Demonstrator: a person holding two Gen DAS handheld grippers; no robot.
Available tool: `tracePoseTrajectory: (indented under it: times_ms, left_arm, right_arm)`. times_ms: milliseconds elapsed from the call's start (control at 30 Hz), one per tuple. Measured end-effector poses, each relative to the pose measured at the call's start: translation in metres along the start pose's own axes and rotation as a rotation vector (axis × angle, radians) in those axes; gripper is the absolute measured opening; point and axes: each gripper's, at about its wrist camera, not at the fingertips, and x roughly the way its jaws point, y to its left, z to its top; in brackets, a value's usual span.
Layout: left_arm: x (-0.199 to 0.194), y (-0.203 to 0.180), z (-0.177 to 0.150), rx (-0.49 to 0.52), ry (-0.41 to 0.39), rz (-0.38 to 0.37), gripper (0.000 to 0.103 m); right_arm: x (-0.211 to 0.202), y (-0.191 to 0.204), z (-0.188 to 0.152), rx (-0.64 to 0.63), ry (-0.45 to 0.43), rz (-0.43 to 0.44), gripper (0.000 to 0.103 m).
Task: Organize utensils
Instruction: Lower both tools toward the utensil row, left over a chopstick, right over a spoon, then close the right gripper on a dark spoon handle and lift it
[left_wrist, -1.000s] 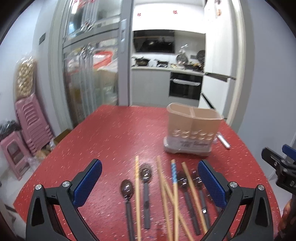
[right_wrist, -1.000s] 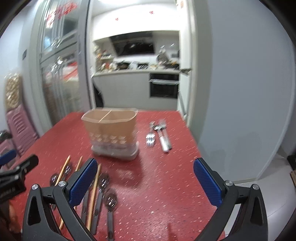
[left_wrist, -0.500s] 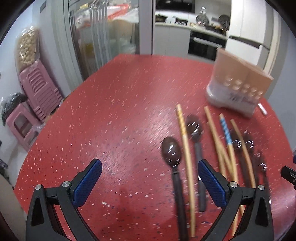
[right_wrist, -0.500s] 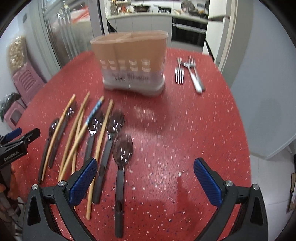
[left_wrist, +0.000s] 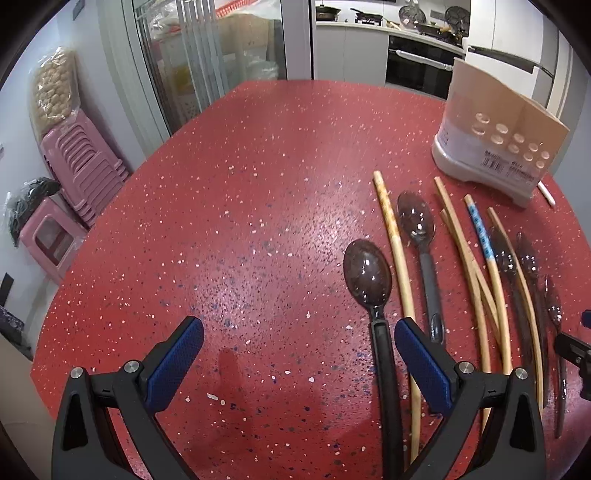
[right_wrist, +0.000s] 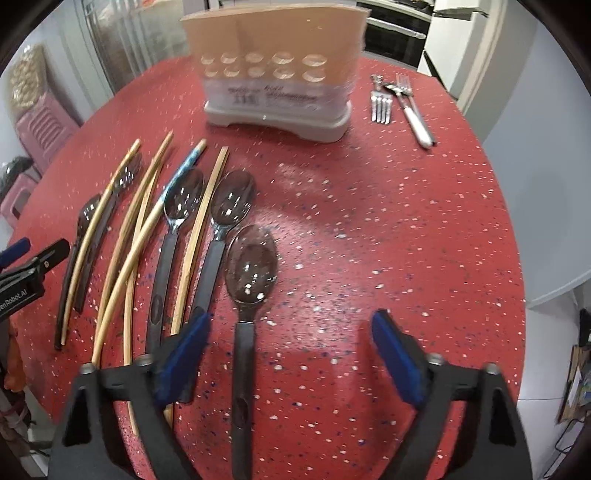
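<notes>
Red speckled surface (left_wrist: 258, 184), rounded edge. Stack of pink plastic stools (left_wrist: 81, 162) against wall, far left; bagged pale goods (left_wrist: 53, 92) on top. Glass-door cabinet (left_wrist: 192, 55) behind. Black built-in oven (left_wrist: 417, 66) beyond, cookware on counter above it.

A home kitchen: built-in oven (left_wrist: 417, 70), pans on the counter (left_wrist: 369, 26), red dining table (left_wrist: 258, 221).

Both grippers now point down at the table (left_wrist: 258, 192) instead of the kitchen; the right gripper (right_wrist: 291, 343) is closing around a spoon (right_wrist: 249, 280), untouched.
</notes>
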Motion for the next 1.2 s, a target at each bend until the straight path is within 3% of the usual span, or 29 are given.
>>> tracePoseTrajectory:
  times_ms: [67, 400, 633, 800, 900, 1033, 1100, 1133, 1167, 1200]
  left_arm:
    - [0.004, 0.001, 0.001, -0.007, 0.012, 0.005, 0.103]
    - [0.013, 0.0, 0.002, 0.005, 0.035, -0.01, 0.103]
    - [0.012, -0.014, 0.006, 0.051, 0.069, -0.037, 0.103]
    - [0.012, -0.021, 0.01, 0.06, 0.094, -0.037, 0.102]
    - [0.012, -0.022, 0.014, 0.049, 0.121, -0.094, 0.088]
    - [0.008, -0.037, 0.017, 0.109, 0.141, -0.12, 0.063]
    - [0.006, -0.047, 0.019, 0.153, 0.155, -0.138, 0.049]
    - [0.005, -0.051, 0.02, 0.169, 0.162, -0.156, 0.038]
    - [0.004, -0.054, 0.02, 0.186, 0.166, -0.158, 0.037]
    - [0.004, -0.054, 0.021, 0.194, 0.164, -0.155, 0.037]
  right_arm:
    - [0.005, 0.003, 0.0, 0.0, 0.012, -0.002, 0.074]
    - [0.006, 0.002, 0.004, -0.032, 0.02, 0.018, 0.072]
    - [0.011, 0.01, 0.015, -0.064, 0.023, 0.026, 0.058]
    - [0.011, 0.012, 0.016, -0.089, 0.024, 0.035, 0.057]
    - [0.01, 0.013, 0.015, -0.099, 0.024, 0.048, 0.051]
    - [0.006, 0.02, 0.014, -0.122, 0.025, 0.06, 0.024]
    - [0.005, 0.019, 0.012, -0.122, 0.027, 0.071, 0.023]
    - [0.004, 0.018, 0.012, -0.122, 0.028, 0.075, 0.022]
    - [0.004, 0.019, 0.012, -0.123, 0.029, 0.075, 0.012]
    - [0.003, 0.017, 0.012, -0.12, 0.027, 0.08, 0.012]
